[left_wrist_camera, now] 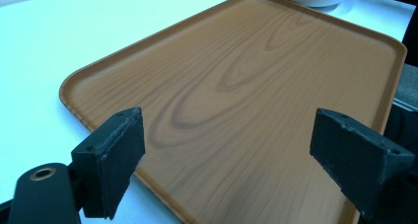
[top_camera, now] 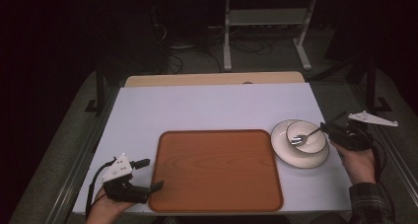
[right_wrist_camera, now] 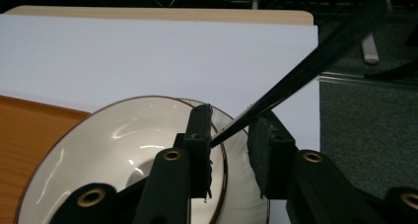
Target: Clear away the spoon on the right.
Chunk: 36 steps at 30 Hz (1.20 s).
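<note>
Fork (top_camera: 304,135) rests in a bowl (top_camera: 315,144) on a plate (top_camera: 296,157), right of the tray (top_camera: 217,170). Right gripper (top_camera: 329,129) fingers bracket its handle, not visibly clamped; left gripper (top_camera: 154,173) fingers spread empty. Lifting remains.

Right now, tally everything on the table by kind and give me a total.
Tray: 1
Plate: 1
Bowl: 1, sitting on the plate
Fork: 1, tines in the bowl
Total: 4
</note>
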Each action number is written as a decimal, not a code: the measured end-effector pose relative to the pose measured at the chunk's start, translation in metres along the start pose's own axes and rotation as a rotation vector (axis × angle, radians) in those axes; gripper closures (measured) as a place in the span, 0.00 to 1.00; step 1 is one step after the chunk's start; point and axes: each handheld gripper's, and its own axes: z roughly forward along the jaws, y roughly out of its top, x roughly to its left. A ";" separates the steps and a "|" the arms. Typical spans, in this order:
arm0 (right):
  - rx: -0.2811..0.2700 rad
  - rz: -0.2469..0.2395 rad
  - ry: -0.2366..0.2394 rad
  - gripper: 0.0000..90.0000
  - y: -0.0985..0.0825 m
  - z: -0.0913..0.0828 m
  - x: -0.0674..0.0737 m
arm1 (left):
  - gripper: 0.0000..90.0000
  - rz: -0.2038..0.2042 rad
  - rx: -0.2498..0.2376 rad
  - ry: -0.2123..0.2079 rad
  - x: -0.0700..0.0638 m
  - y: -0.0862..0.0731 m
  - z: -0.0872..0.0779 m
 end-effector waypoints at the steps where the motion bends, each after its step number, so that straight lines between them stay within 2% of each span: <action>1: -0.009 -0.002 0.004 0.81 0.002 0.000 0.002 | 0.15 0.001 0.001 0.000 0.000 0.000 0.000; 18: -0.092 -0.033 0.035 0.95 0.017 -0.003 0.013 | 0.15 0.003 -0.002 -0.003 0.000 0.000 -0.001; 24: -0.098 -0.059 0.049 0.98 0.022 -0.004 0.017 | 0.15 0.004 -0.006 -0.002 0.000 0.000 -0.001; 36: -0.093 -0.130 0.022 0.98 0.034 -0.012 0.025 | 0.14 0.005 -0.011 0.010 0.004 0.000 -0.006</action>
